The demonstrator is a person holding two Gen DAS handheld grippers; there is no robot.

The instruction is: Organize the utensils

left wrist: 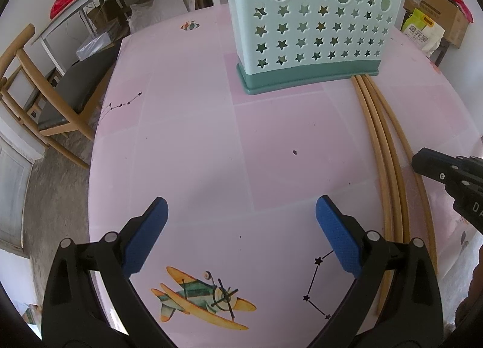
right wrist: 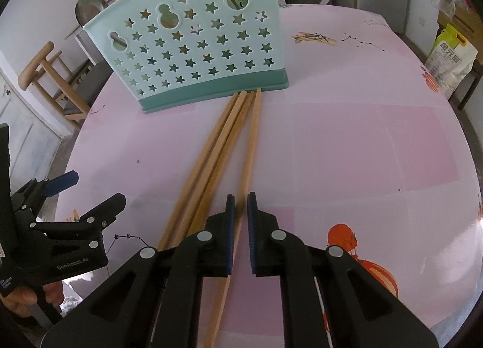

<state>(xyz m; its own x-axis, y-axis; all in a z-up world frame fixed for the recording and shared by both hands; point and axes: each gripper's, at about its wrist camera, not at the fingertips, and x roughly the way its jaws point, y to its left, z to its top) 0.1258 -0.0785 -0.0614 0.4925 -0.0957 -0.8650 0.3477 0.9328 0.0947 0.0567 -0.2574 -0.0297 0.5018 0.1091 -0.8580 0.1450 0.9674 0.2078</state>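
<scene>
A mint-green utensil holder (left wrist: 311, 24) with star cut-outs stands on the pink table; it also shows in the right wrist view (right wrist: 196, 49). Several wooden chopsticks (right wrist: 217, 154) lie side by side on the table, tips against the holder's base; they also show in the left wrist view (left wrist: 389, 172). My right gripper (right wrist: 240, 200) is nearly shut around the rightmost chopstick (right wrist: 252, 148), with a small gap on each side of the stick. My left gripper (left wrist: 241, 212) is open and empty above the table, left of the chopsticks; it also shows in the right wrist view (right wrist: 93, 191).
The round table's pink printed cloth (left wrist: 196, 142) ends at its left edge. A wooden chair (left wrist: 39, 100) stands left of the table. A yellow-green bag (right wrist: 452, 61) sits beyond the right side. A metal ladle (right wrist: 89, 8) rises behind the holder.
</scene>
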